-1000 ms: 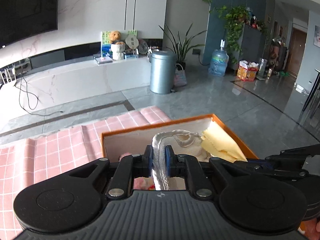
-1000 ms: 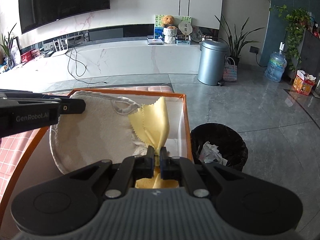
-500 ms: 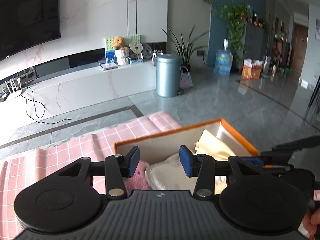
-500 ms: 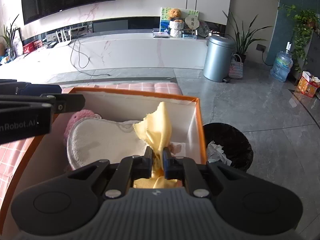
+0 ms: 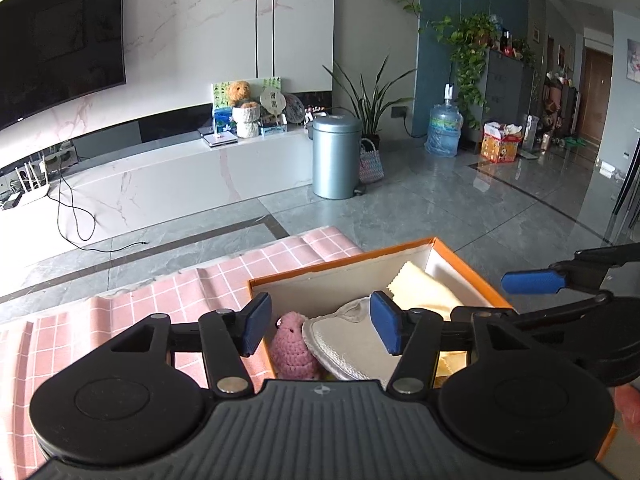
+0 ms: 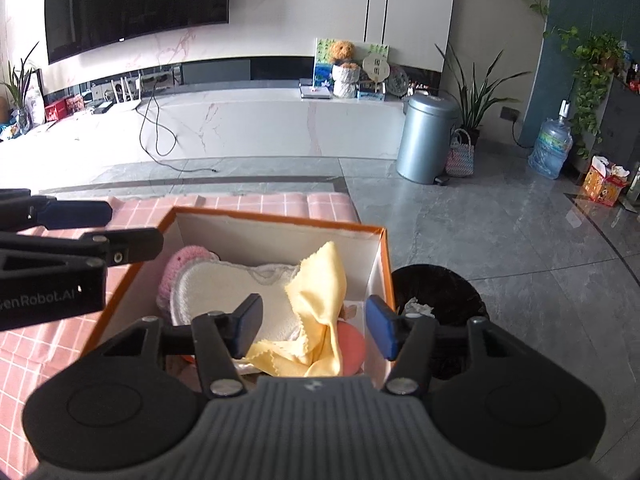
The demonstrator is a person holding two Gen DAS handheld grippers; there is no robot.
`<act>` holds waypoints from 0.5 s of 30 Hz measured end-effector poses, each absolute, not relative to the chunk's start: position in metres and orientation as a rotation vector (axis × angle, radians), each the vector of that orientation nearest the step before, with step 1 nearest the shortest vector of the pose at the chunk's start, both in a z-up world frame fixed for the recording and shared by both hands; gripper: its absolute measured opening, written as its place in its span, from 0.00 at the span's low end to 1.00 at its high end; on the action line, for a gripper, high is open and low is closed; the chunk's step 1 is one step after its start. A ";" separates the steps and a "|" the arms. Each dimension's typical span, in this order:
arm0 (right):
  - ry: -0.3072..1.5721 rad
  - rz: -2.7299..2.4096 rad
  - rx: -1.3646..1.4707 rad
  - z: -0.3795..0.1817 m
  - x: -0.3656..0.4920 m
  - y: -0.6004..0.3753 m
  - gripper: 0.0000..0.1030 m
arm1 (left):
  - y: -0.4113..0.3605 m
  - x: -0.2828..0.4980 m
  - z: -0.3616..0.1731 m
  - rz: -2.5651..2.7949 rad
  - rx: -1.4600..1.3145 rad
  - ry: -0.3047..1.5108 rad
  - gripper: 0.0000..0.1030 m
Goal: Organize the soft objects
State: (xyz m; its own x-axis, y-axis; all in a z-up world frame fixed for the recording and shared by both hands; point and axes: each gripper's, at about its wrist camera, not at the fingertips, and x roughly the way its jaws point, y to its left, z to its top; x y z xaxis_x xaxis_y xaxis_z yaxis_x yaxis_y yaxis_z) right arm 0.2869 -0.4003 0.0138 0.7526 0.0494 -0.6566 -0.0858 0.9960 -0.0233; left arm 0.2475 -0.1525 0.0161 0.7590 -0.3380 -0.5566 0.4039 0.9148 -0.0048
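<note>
- Left wrist view: left gripper (image 5: 320,328), blue-padded jaws standing well apart and just been opening; nothing gripped, pads clear of the contents below.
- Orange box (image 5: 340,268), white-lined, on a pink checked cloth (image 5: 120,320); open top facing up.
- Pink knitted toy (image 5: 292,346) at the box's left wall; white padded cloth (image 5: 344,344) leaning against it; yellow cloth (image 5: 424,292) at the far right of the box.
- Right gripper (image 5: 560,284) entering from the right edge, over the box's right rim.
- Right wrist view: right gripper (image 6: 314,330), jaws apart and just been opening; the yellow cloth (image 6: 320,300) lies crumpled between the pads, neither pressing on it.
- White padded cloth (image 6: 224,292) flat in the box (image 6: 280,220), overlapping the pink knitted toy (image 6: 184,260) at the left; a pink round item (image 6: 352,348) partly under the yellow cloth.
- Left gripper (image 6: 76,220) at the left edge, over the box's left rim.
- Black waste bin (image 6: 436,292) on the floor just beside the box's right wall.
</note>
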 end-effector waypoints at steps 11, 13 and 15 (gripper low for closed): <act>0.582 0.092 -0.064 0.070 0.221 -0.378 0.79 | -0.119 0.204 0.053 -0.393 0.040 0.491 0.69; 0.557 0.097 -0.061 0.077 0.205 -0.373 0.82 | -0.112 0.193 0.058 -0.386 0.039 0.450 0.71; 0.531 0.104 -0.050 0.083 0.191 -0.368 0.82 | -0.106 0.181 0.063 -0.380 0.038 0.402 0.76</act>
State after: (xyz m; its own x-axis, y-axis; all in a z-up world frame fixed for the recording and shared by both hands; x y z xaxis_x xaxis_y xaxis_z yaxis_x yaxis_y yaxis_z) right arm 0.1913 -0.3677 0.0828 0.8569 0.0863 -0.5081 -0.1121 0.9935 -0.0205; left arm 0.1809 -0.1057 0.0628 0.8506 -0.3537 -0.3890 0.3686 0.9288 -0.0384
